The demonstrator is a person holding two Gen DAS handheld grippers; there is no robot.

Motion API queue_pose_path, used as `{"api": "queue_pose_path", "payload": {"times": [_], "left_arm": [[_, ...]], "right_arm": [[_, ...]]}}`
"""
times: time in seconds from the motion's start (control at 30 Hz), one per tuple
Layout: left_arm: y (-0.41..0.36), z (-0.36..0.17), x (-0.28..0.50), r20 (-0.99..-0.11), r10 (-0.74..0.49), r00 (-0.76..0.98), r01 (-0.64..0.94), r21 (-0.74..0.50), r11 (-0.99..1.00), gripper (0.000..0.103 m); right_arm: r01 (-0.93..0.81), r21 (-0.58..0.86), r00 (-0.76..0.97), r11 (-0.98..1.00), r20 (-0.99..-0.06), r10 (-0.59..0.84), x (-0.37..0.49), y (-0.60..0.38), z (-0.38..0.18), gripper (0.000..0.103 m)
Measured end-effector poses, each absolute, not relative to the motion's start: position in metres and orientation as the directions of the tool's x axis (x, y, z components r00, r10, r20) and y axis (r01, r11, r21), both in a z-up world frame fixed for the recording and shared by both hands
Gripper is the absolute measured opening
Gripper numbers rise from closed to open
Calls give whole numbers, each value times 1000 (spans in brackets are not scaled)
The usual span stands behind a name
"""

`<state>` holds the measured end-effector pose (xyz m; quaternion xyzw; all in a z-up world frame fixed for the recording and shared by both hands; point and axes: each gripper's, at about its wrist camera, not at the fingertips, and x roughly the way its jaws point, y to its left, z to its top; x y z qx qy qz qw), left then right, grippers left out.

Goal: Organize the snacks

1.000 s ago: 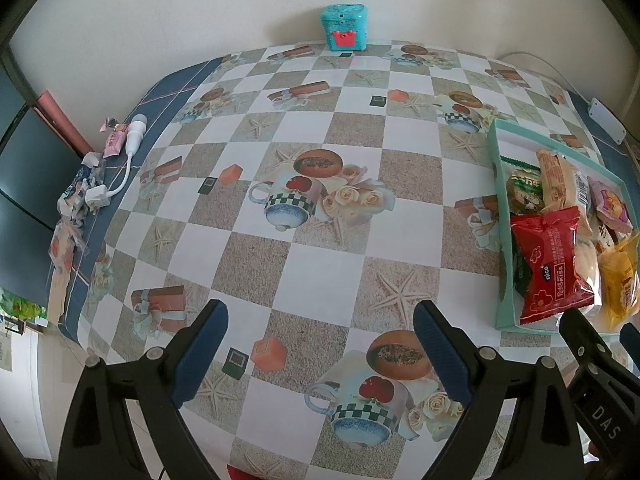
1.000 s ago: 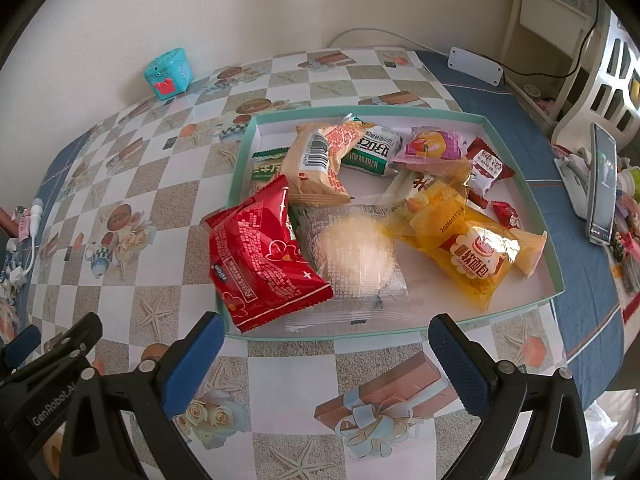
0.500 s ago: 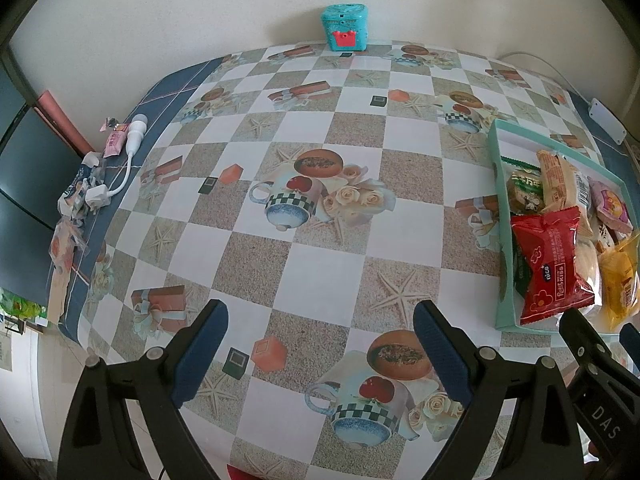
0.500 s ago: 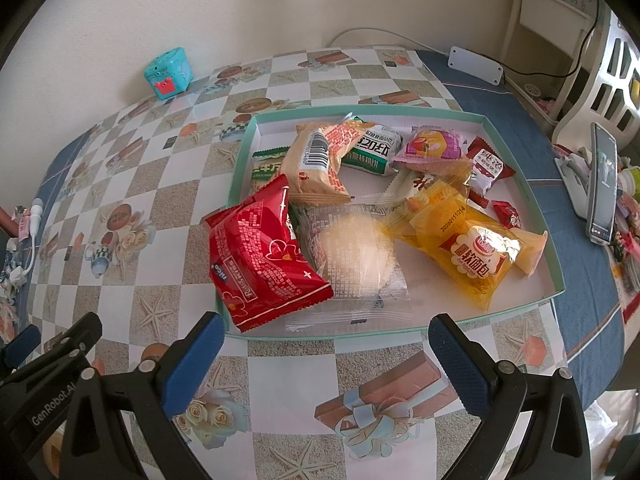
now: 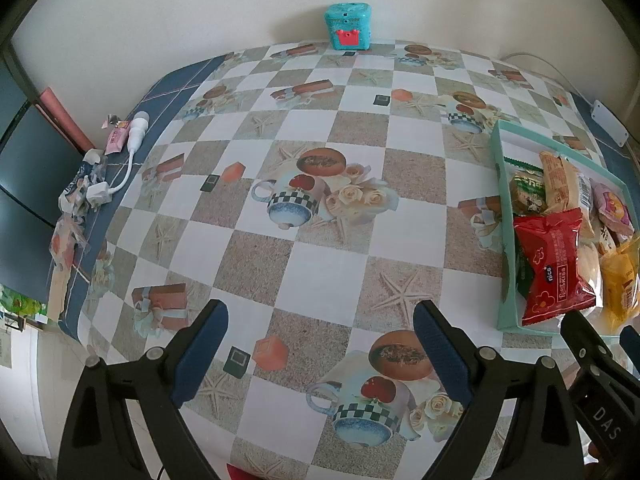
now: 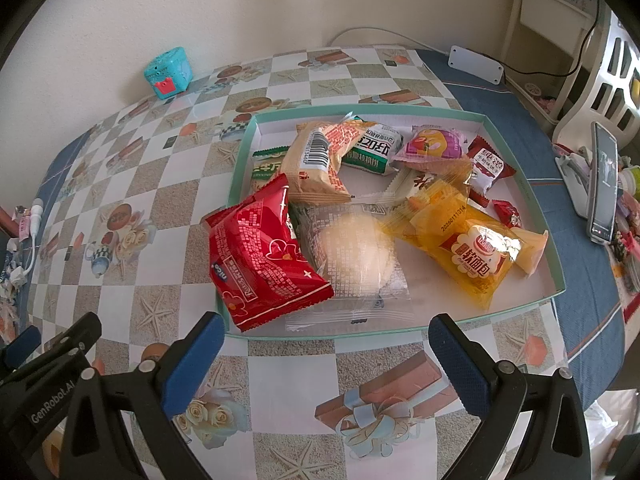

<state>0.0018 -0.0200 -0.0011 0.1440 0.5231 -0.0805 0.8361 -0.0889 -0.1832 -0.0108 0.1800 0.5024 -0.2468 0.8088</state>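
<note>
both the left tongs [image 5: 320,336] and right tongs [image 6: 326,344] are held wide apart, empty, above the worktop [image 5: 320,248]. the snacks [image 6: 268,252] are piled in the teal tray [image 6: 520,172].

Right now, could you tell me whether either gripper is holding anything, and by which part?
Nothing is held. The left gripper and right gripper both stand open over the patterned tablecloth, short of the shallow green snack tray.

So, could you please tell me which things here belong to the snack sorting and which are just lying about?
Job: tray; red snack packet; yellow bread packet; clear-wrapped bun.
Lying about: teal toy box; phone; white charger cable.
</note>
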Motion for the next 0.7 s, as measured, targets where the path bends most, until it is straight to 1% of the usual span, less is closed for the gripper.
{"api": "queue_pose_path", "payload": {"times": [0.7], "left_arm": [[-18,2,1,-894,11,448,265,145,953,94]], "right_arm": [[579,44,373,814,-902,-217,-89,-184,-11,103]]}}
